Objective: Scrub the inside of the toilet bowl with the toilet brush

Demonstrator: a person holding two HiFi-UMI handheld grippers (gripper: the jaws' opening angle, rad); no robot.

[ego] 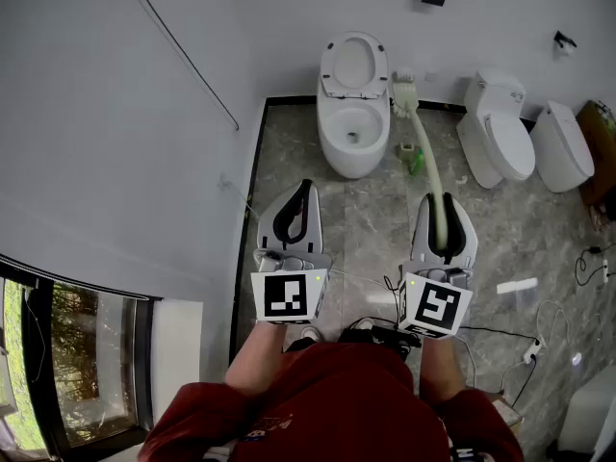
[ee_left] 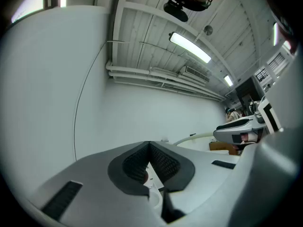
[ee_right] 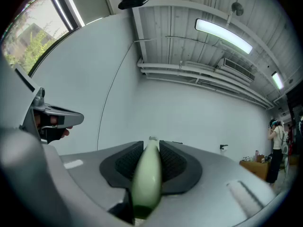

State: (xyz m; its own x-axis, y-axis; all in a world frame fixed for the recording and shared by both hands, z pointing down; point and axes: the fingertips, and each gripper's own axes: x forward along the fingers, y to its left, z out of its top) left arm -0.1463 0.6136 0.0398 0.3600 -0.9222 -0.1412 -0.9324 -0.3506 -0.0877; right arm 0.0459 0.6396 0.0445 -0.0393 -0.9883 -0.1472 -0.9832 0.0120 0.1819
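A white toilet (ego: 353, 114) with its lid up stands against the far wall, its bowl showing. My right gripper (ego: 442, 221) is shut on the pale green handle of the toilet brush (ego: 426, 152), whose white bristle head (ego: 404, 94) hangs just right of the bowl's rim, outside it. In the right gripper view the handle (ee_right: 147, 174) runs out between the dark pads. My left gripper (ego: 294, 219) is shut with nothing in it, level with the right one and short of the toilet; its pads (ee_left: 163, 162) meet in the left gripper view.
A green brush holder (ego: 413, 159) sits on the marble floor right of the toilet. Two more white toilets (ego: 499, 128) stand further right. Cables and a power strip (ego: 532, 351) lie on the floor at right. A grey wall runs along the left.
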